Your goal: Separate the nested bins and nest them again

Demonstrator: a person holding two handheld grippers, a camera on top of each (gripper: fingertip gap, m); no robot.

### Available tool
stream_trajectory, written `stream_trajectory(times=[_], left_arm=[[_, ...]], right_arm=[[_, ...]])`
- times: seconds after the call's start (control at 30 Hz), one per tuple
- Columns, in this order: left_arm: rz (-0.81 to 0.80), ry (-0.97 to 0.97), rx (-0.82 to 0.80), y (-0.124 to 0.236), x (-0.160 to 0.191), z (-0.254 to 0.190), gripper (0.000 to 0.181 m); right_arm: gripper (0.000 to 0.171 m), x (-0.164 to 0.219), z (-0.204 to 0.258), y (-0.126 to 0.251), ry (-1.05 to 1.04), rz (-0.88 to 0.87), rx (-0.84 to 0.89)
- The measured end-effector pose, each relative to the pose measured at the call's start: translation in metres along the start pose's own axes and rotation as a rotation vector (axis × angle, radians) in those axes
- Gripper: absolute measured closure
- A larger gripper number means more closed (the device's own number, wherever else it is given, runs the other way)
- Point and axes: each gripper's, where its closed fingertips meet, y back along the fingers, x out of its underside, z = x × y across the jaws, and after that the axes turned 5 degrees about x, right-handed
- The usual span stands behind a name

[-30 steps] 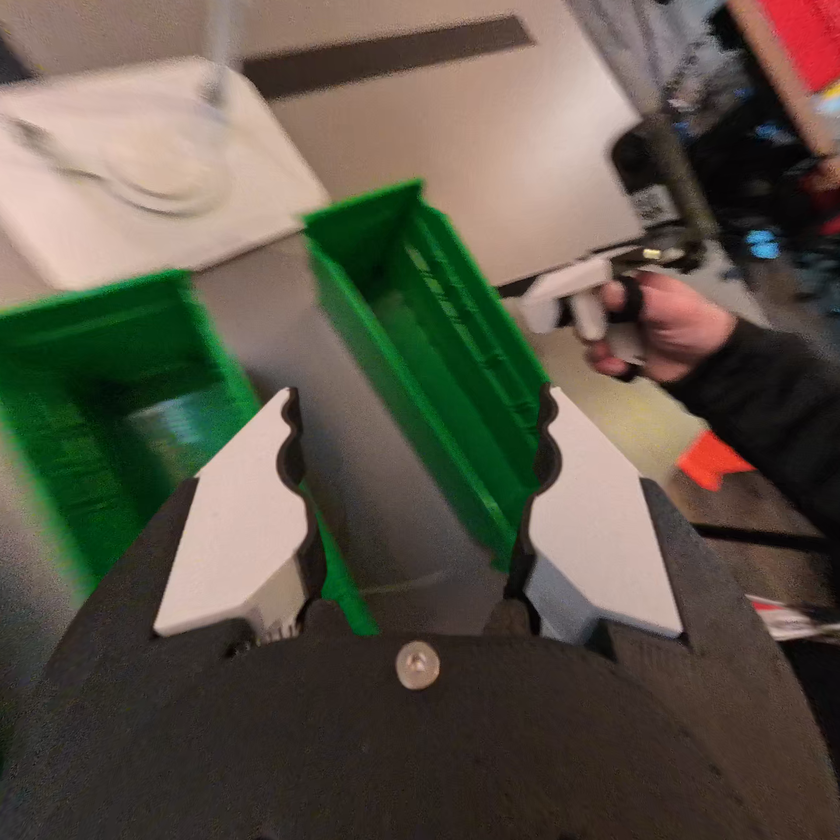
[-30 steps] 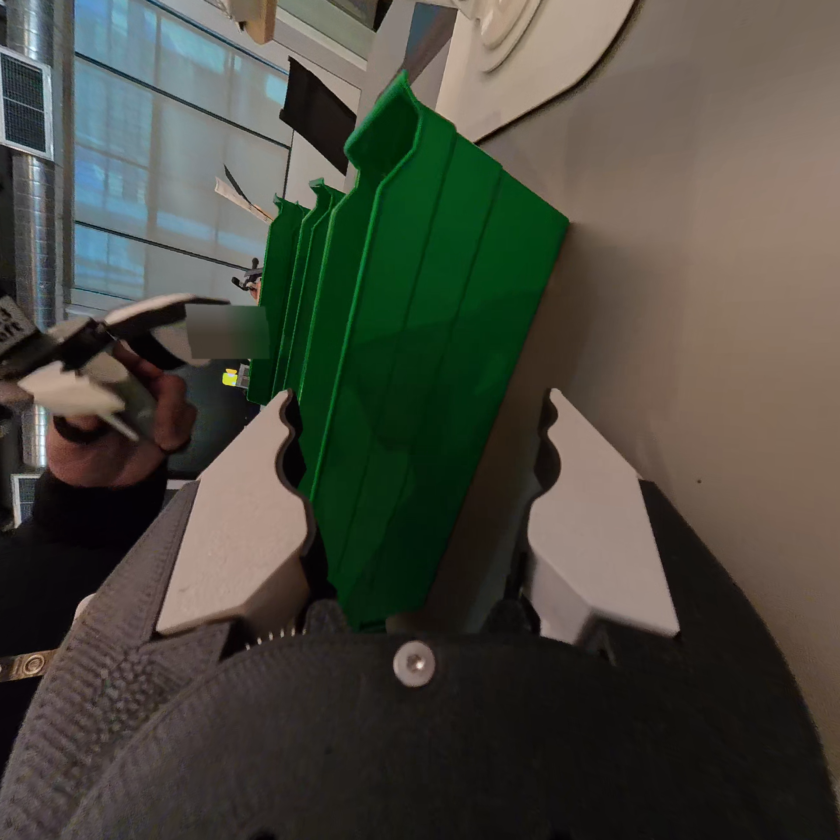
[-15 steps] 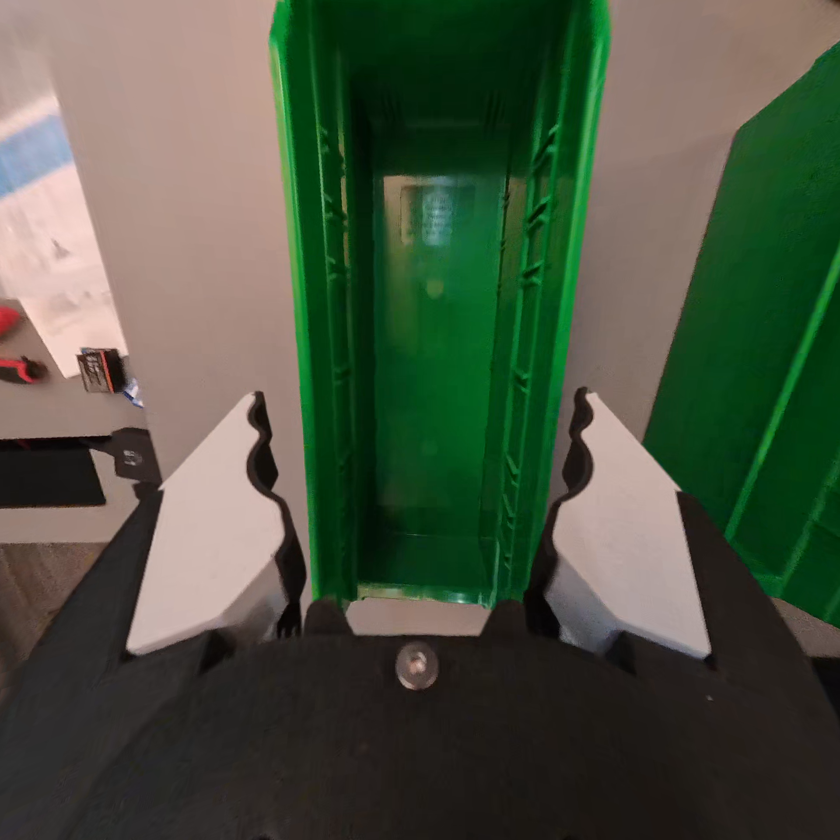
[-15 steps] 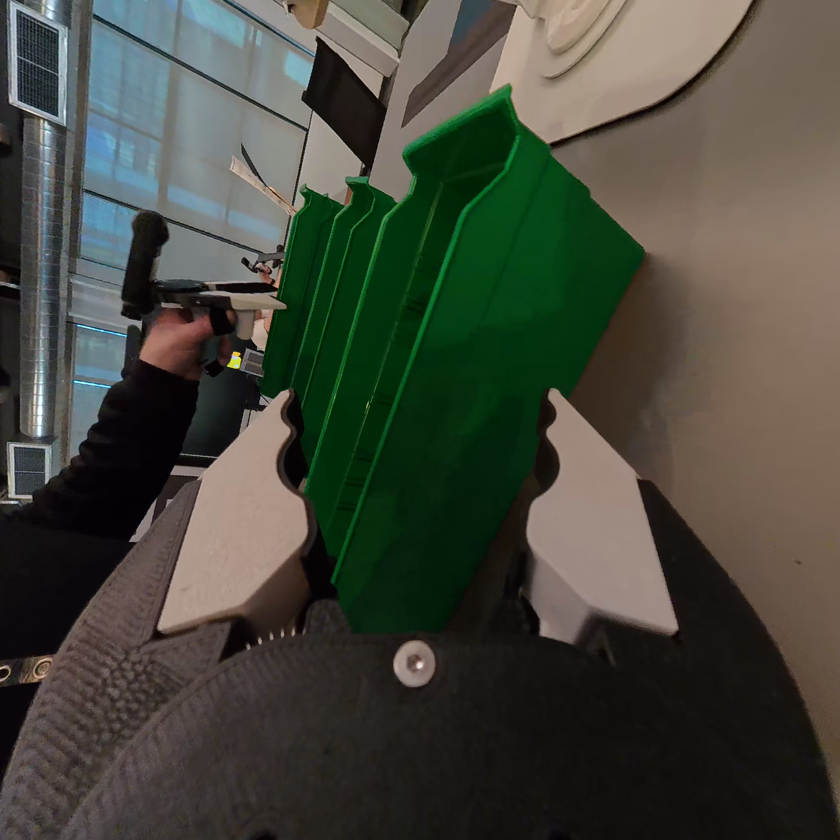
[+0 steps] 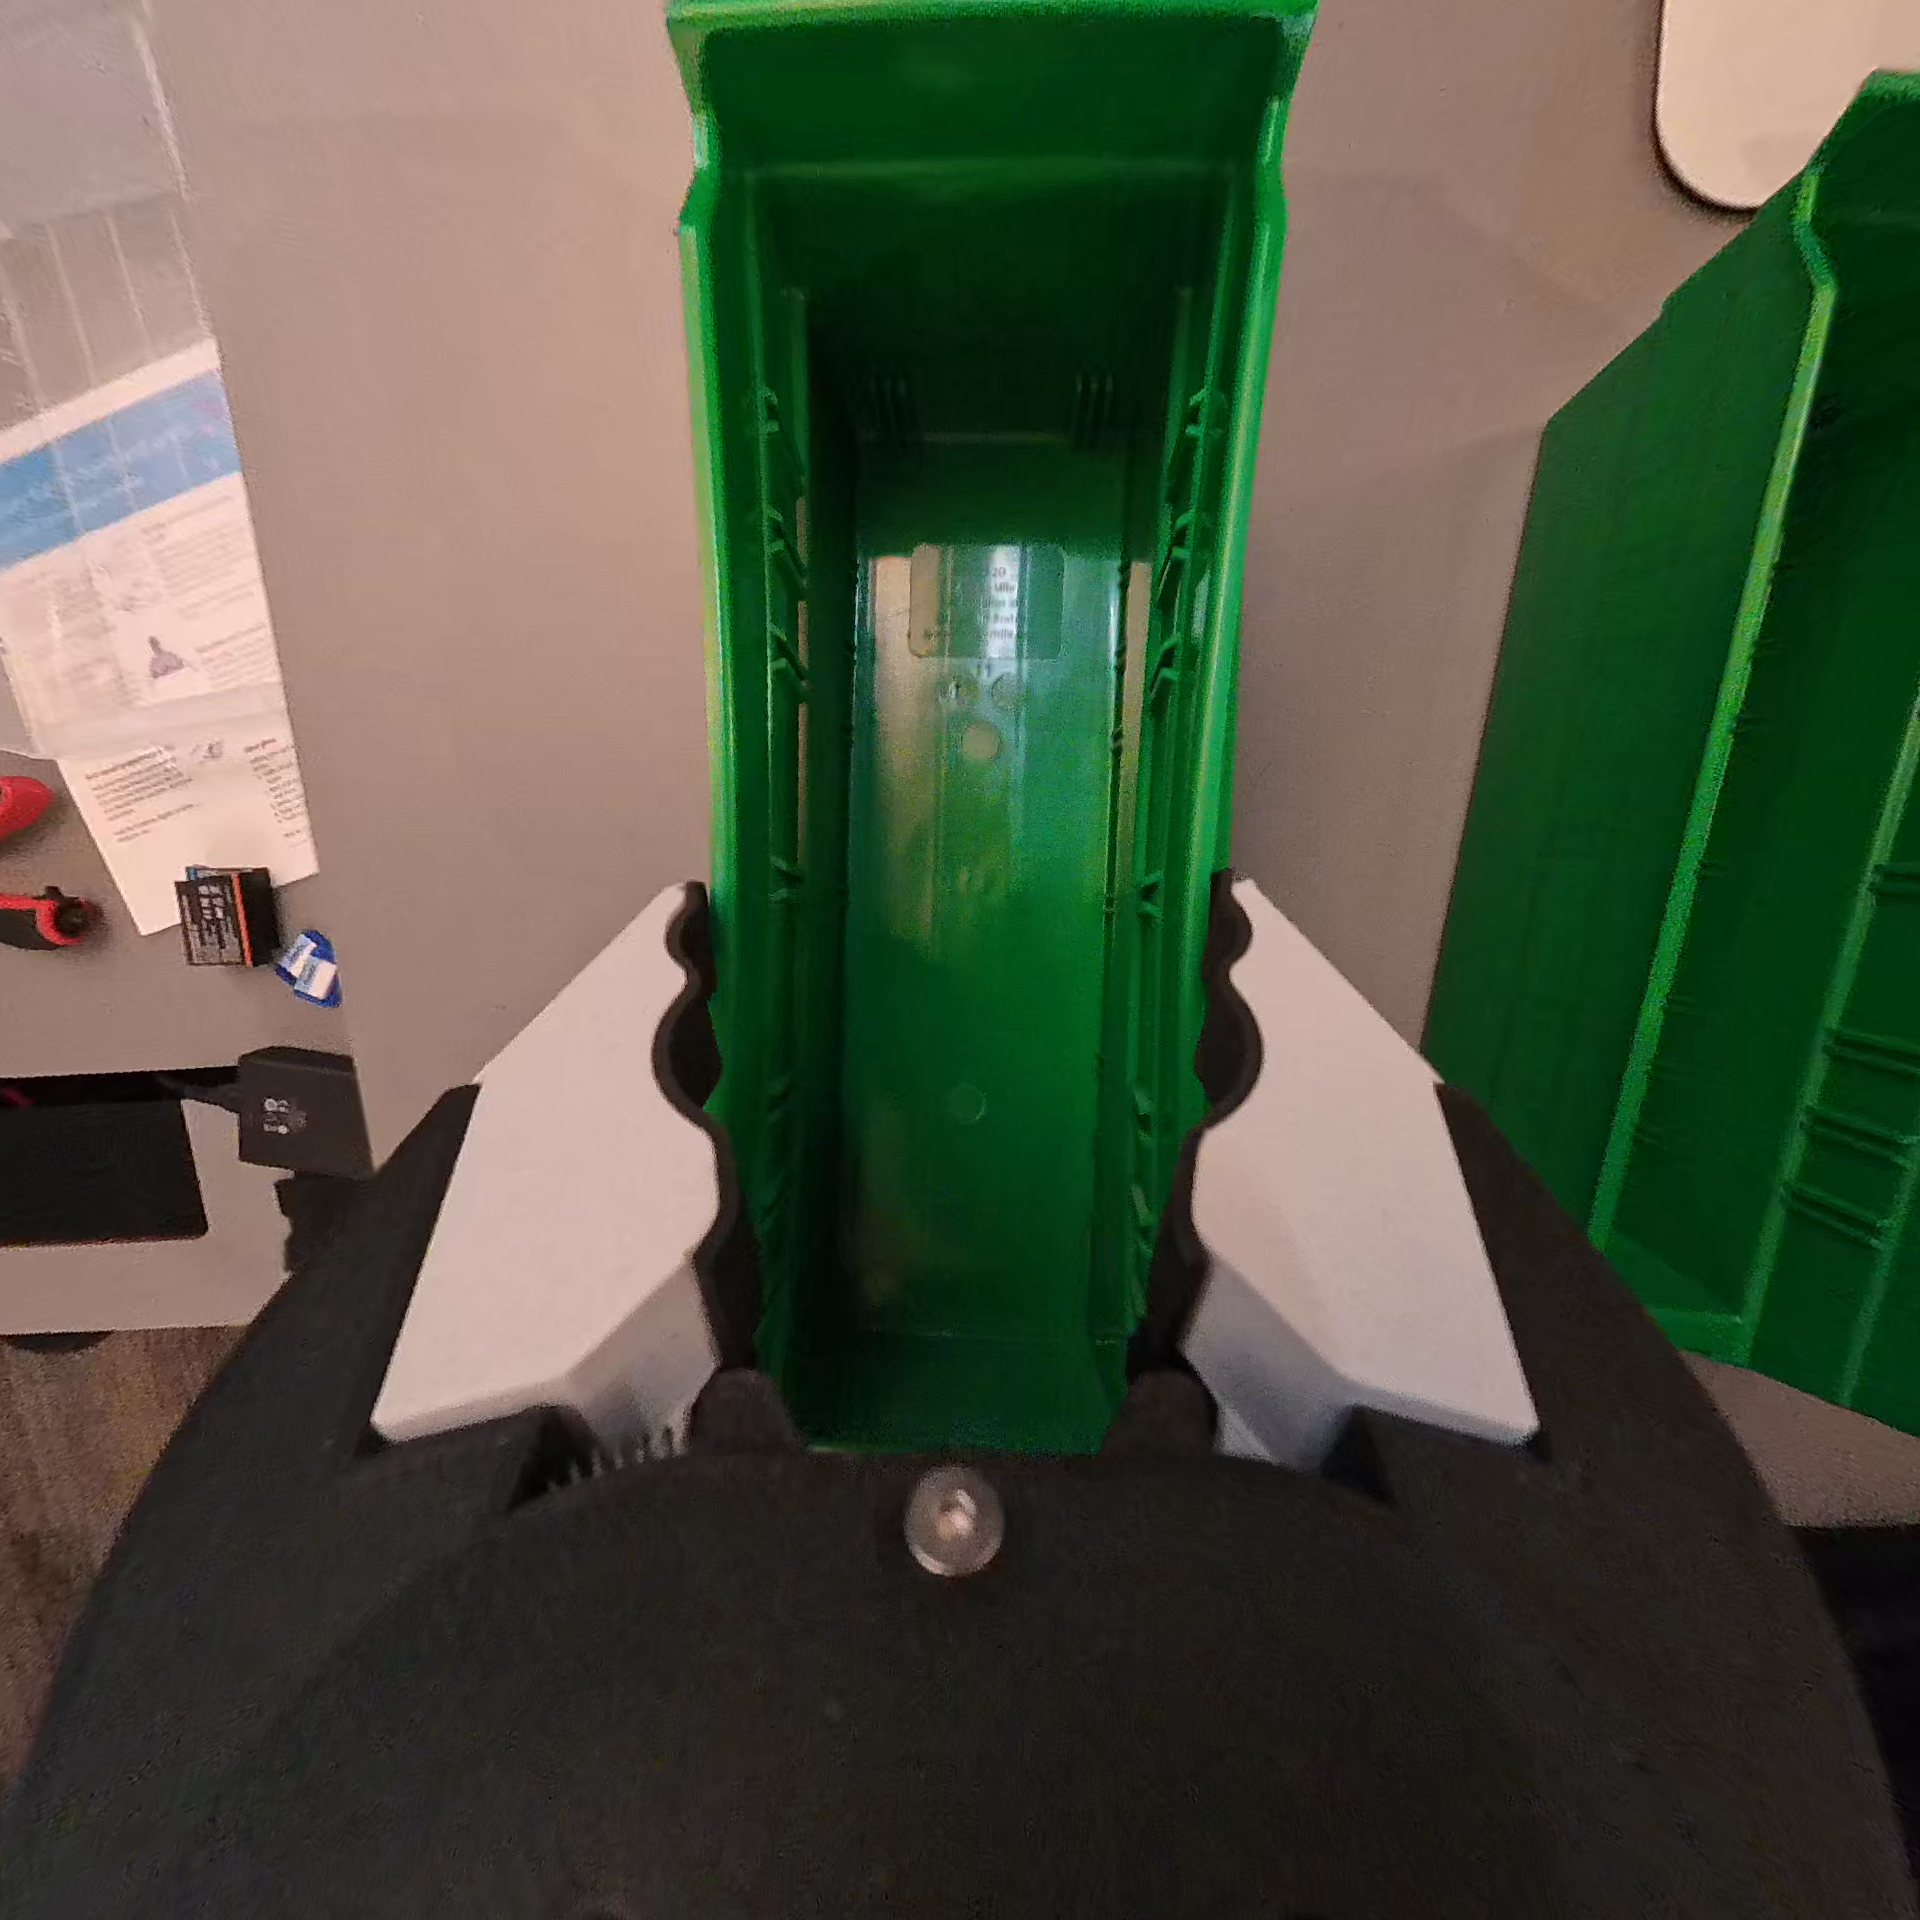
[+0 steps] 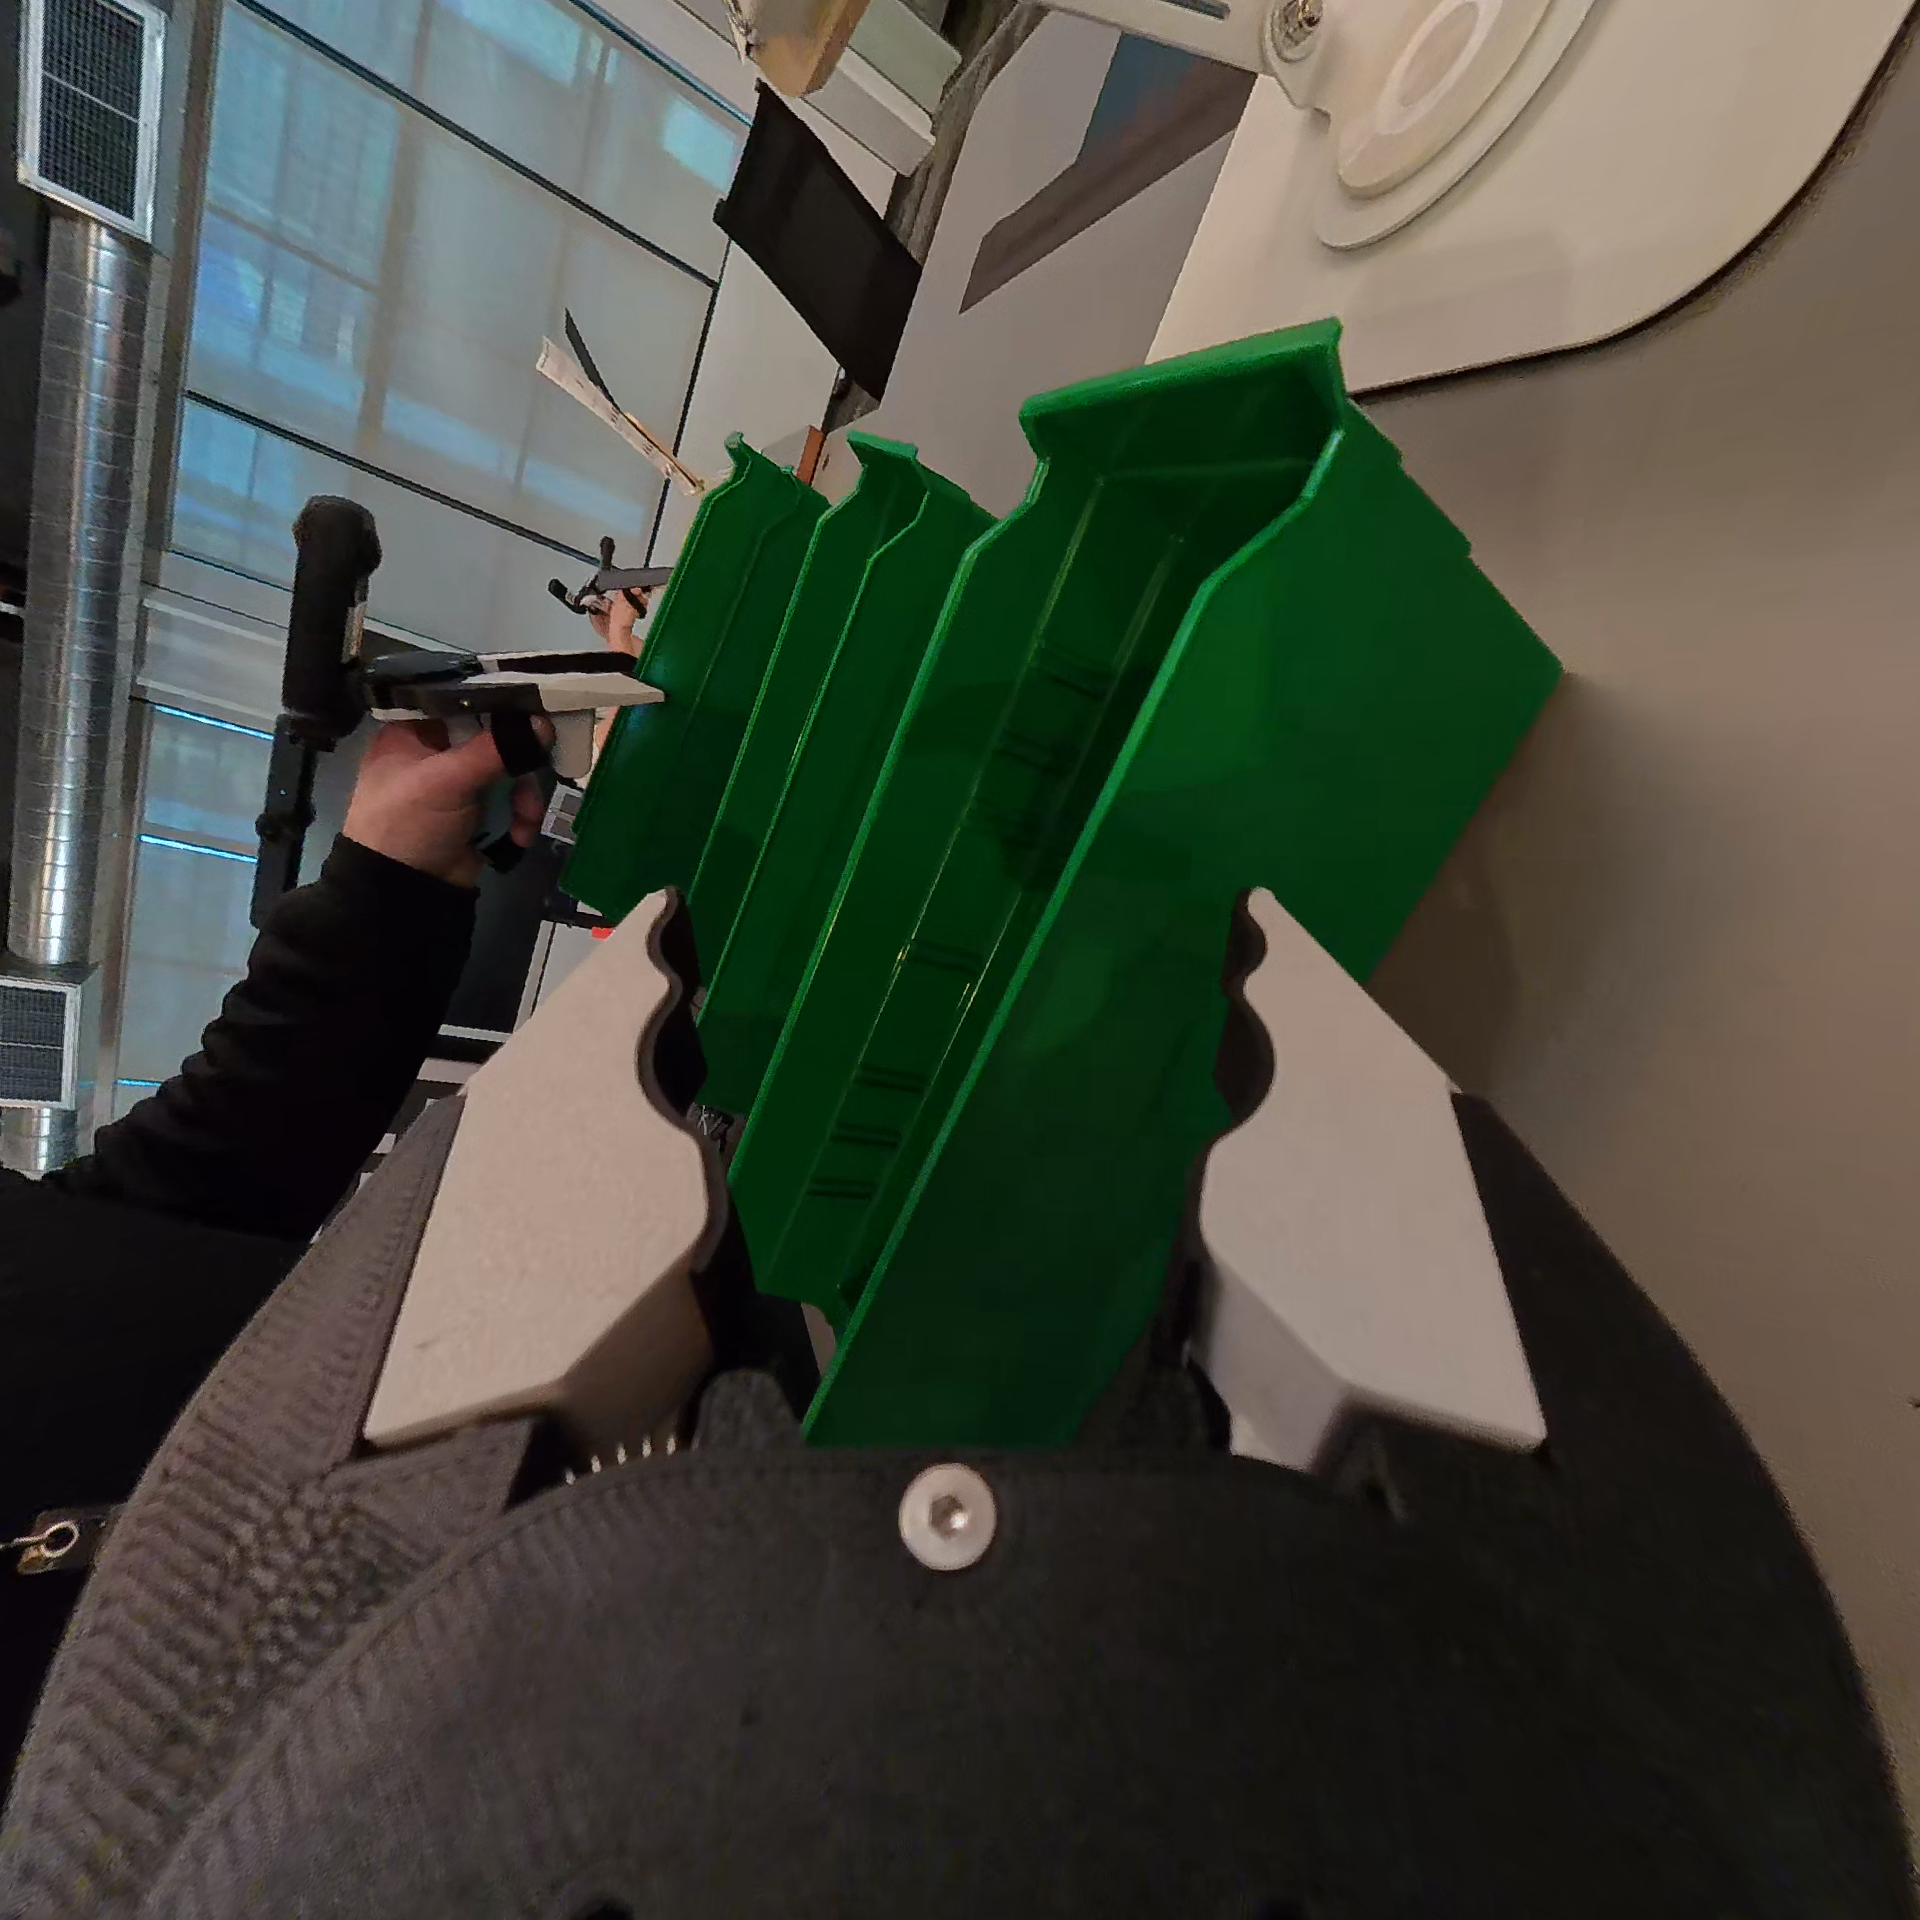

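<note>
On the grey tabletop (image 5: 499,436) stand three separate green bins. Your left tongs (image 5: 961,1049) straddle the leftmost bin (image 5: 977,727), pads touching both side walls, seemingly pinching it. The middle bin (image 6: 831,748) stands beside it. Your right tongs (image 6: 961,1049) are spread around the near bin (image 6: 1195,831), gripping nothing. A shallow pinch could let the bin tip or slide when lifted.
</note>
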Motion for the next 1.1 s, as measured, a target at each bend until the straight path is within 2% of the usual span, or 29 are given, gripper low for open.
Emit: stream_trajectory(times=[0.43,0.87,1.1], left_arm=[[-0.089,-0.008,-0.018,0.025,-0.016,0.007,0.089],[-0.212,-0.015,-0.015,0.078,-0.047,0.003,0.089],[-0.288,-0.05,0.012,0.108,-0.068,-0.017,0.089]], right_arm=[[0.072,-0.004,0.007,-0.002,0.006,-0.005,-0.009],[0.072,-0.009,0.009,0.004,0.011,-0.024,-0.008],[0.071,-0.017,0.013,0.015,0.048,-0.068,0.031]])
